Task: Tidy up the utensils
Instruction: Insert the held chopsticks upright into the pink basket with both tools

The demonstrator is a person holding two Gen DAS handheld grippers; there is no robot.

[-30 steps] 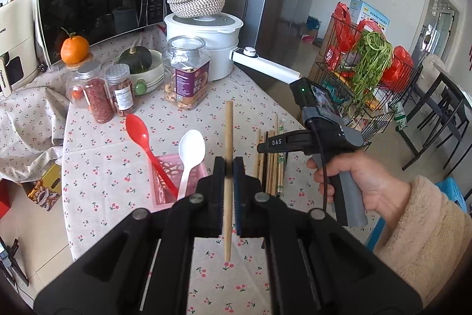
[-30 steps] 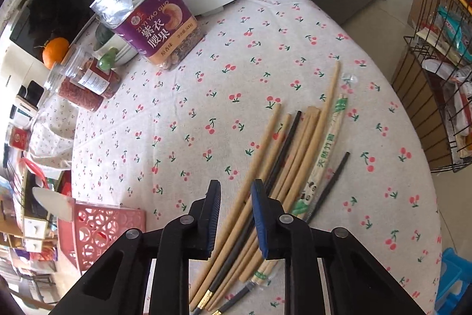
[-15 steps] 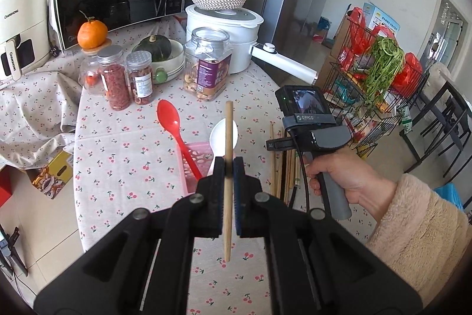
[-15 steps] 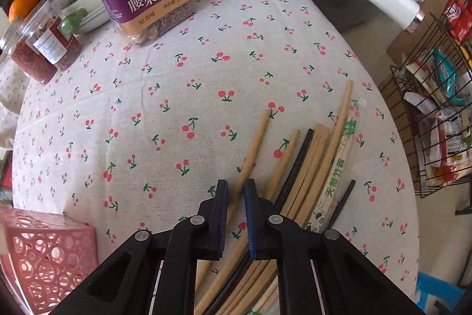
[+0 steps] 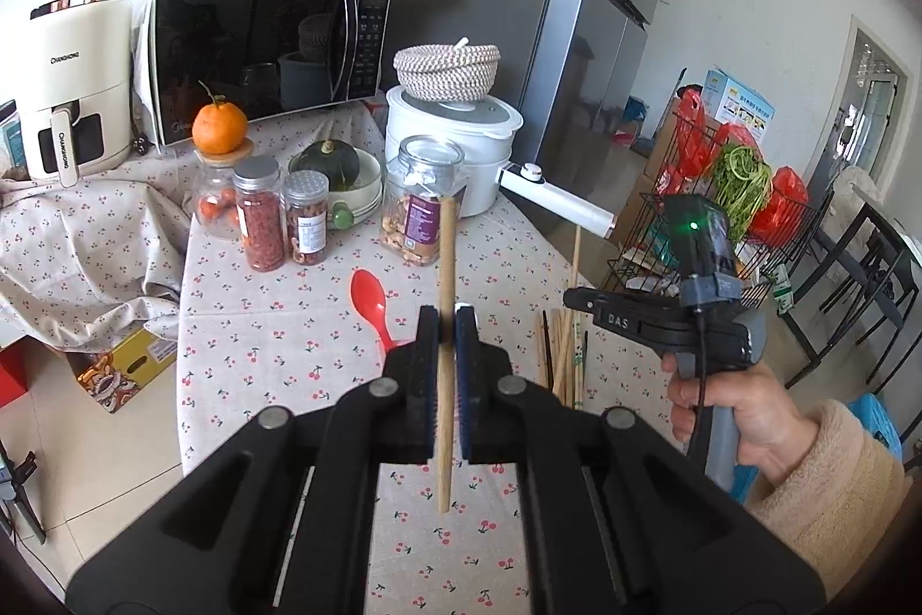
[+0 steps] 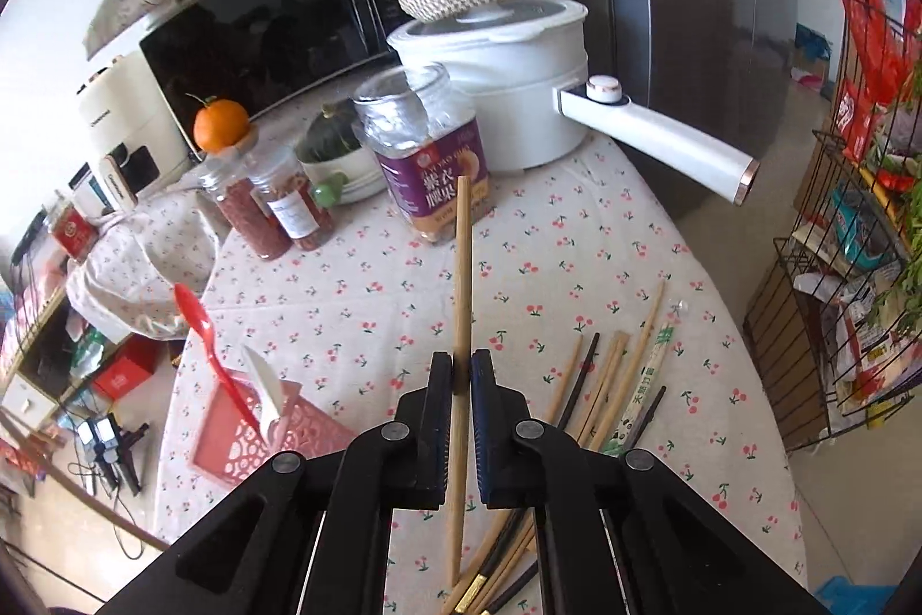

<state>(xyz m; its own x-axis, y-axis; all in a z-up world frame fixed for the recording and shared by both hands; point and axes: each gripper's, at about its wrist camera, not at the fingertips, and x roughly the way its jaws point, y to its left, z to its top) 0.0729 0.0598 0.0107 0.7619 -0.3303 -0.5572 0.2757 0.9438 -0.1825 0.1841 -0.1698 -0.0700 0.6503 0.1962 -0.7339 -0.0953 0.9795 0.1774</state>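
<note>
Fingers (image 5: 427,327) of both grippers pinch one wooden chopstick (image 5: 445,280) each; "DAS" marks the right gripper (image 5: 570,299), "CHANGHONG" the air fryer (image 5: 72,85).

On the counter (image 6: 576,246), the basket (image 6: 230,436) holding two spoons (image 6: 201,327) lies left of the loose chopsticks (image 6: 611,384); jars (image 6: 426,154) stand behind.

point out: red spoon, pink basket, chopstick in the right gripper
red spoon (image 6: 190,305): right wrist view, on its bowl.
pink basket (image 6: 299,436): right wrist view, on its perforated side wall.
chopstick (image 6: 463,269): right wrist view, on the shaft above the right gripper (image 6: 460,373).
</note>
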